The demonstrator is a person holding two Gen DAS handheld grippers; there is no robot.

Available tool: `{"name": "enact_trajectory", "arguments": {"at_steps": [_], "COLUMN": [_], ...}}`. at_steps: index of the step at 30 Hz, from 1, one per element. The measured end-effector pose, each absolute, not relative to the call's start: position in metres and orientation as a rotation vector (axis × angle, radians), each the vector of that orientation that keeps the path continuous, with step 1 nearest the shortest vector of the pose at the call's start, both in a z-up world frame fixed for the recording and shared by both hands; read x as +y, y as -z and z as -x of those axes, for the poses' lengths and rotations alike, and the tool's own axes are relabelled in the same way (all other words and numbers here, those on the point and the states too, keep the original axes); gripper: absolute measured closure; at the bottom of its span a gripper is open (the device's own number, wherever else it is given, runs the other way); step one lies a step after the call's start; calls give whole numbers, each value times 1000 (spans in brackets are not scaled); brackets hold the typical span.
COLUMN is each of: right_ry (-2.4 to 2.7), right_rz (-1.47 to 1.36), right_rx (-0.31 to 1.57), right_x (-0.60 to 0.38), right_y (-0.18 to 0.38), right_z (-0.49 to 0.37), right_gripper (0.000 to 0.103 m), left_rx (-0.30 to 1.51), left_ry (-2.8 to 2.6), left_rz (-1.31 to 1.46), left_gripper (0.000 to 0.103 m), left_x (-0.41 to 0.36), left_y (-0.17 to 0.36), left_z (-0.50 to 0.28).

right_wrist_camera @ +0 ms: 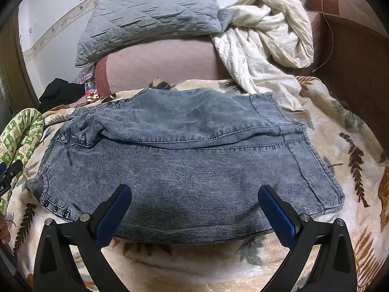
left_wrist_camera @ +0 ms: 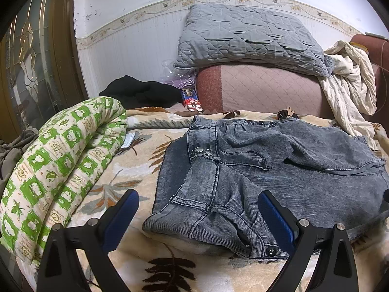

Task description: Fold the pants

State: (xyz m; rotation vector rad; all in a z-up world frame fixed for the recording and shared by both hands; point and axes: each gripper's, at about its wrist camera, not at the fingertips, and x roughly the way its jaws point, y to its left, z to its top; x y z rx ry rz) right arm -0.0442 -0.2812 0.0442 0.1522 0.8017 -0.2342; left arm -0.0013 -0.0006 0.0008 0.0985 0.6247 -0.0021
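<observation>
Pants (right_wrist_camera: 184, 170): grey-blue denim, folded into a compact stack, lying flat on leaf-print blanket (right_wrist_camera: 345, 146) (green-patterned quilt (left_wrist_camera: 60, 165) alongside). Left gripper (left_wrist_camera: 198, 215): jaws spread wide, empty. Right gripper (right_wrist_camera: 194, 209): likewise spread, empty, above the stack's near edge.

Folded grey-blue denim pants (right_wrist_camera: 184, 160) lie flat on a leaf-patterned blanket (right_wrist_camera: 340, 146) covering the bed, snap buttons toward the left edge. The right tool (right_wrist_camera: 194, 209) hovers over the near fold, jaws wide apart. A grey quilted pillow (right_wrist_camera: 150, 17) and cream sheet (right_wrist_camera: 265, 39) rest beyond.
</observation>
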Motion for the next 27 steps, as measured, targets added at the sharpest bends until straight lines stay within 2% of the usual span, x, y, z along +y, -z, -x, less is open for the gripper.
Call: {"name": "enact_trajectory", "arguments": {"at_steps": [27], "right_ry": [255], "right_rz": [-181], "right_rx": [769], "right_x": [-296], "right_y": [-54], "right_z": [49], "right_gripper": [0], "left_rx": [697], "left_ry": [11], "left_rz": [-111], "left_gripper": [3], "left_x": [-5], "left_y": [17], "left_z": [-9]}}
